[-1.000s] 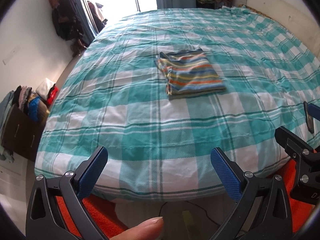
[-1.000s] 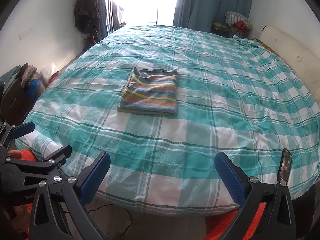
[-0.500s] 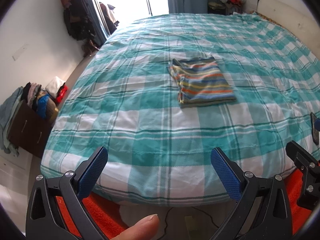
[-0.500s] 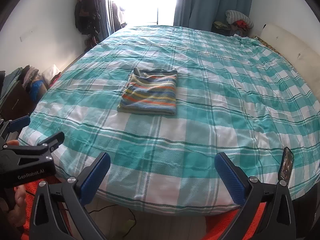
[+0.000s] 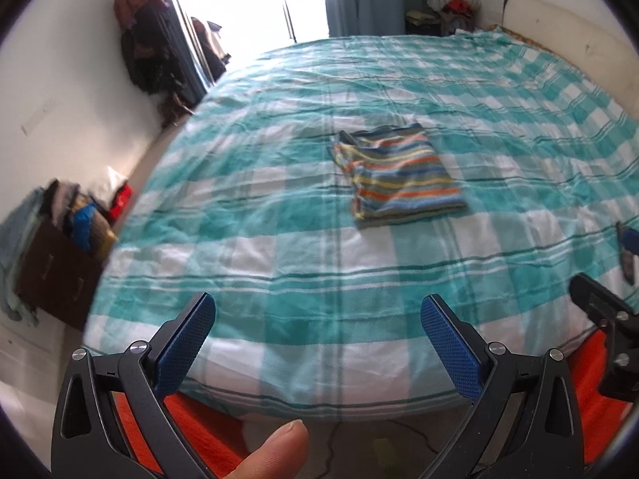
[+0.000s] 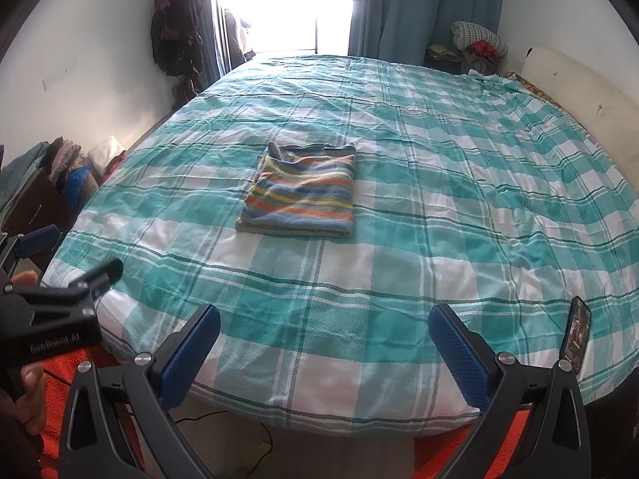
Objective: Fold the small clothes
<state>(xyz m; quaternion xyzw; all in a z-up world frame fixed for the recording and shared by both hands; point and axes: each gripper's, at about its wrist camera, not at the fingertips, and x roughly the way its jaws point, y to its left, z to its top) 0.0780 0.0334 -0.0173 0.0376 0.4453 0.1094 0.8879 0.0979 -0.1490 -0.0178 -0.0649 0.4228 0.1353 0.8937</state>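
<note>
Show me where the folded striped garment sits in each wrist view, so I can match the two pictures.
Left wrist view: the folded striped garment lies on the checked bedspread, right of centre, above the open left claw.
Right wrist view: the garment lies left of centre, above the open right claw.
Shared landmark: the phone at the bed's near right edge, partly hidden at the left view's right border.

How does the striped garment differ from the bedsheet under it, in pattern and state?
The striped garment carries narrow horizontal stripes in orange, yellow and blue; the bedsheet has large teal and white checks. The garment is folded into a compact rectangle; the bedsheet is spread flat over the whole bed, with light wrinkles. Neither is touched by a gripper.
</note>
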